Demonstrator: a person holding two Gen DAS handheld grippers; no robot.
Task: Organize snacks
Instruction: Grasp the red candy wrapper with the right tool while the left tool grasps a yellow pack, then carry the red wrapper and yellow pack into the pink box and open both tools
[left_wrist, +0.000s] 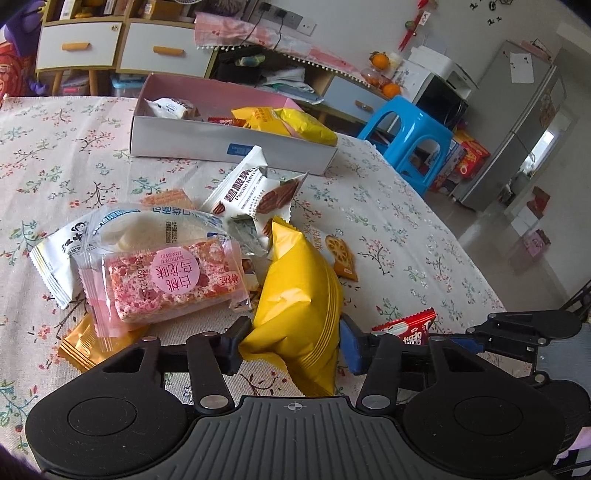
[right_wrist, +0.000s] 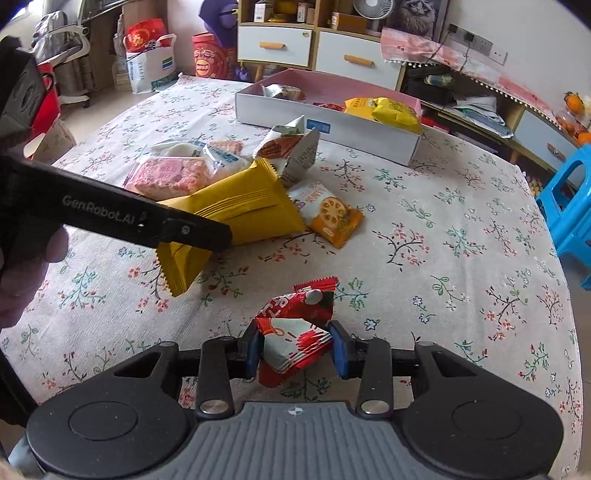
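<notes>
My left gripper (left_wrist: 291, 345) is shut on a yellow snack bag (left_wrist: 295, 295), which also shows in the right wrist view (right_wrist: 236, 210) held just above the table. My right gripper (right_wrist: 295, 350) is shut on a red and white snack packet (right_wrist: 295, 332), seen in the left wrist view (left_wrist: 410, 325). A pile of snacks lies beyond: a pink rice bar (left_wrist: 173, 277), a white round cake pack (left_wrist: 147, 229), a pecan packet (left_wrist: 255, 192) and an orange lotus-root packet (right_wrist: 328, 218). The white box with pink lining (left_wrist: 229, 147) holds several snacks.
The table has a floral cloth (right_wrist: 443, 240). A gold packet (left_wrist: 85, 347) lies near my left gripper. A blue plastic stool (left_wrist: 410, 136) stands past the table's right edge. Drawers and shelves stand behind the box.
</notes>
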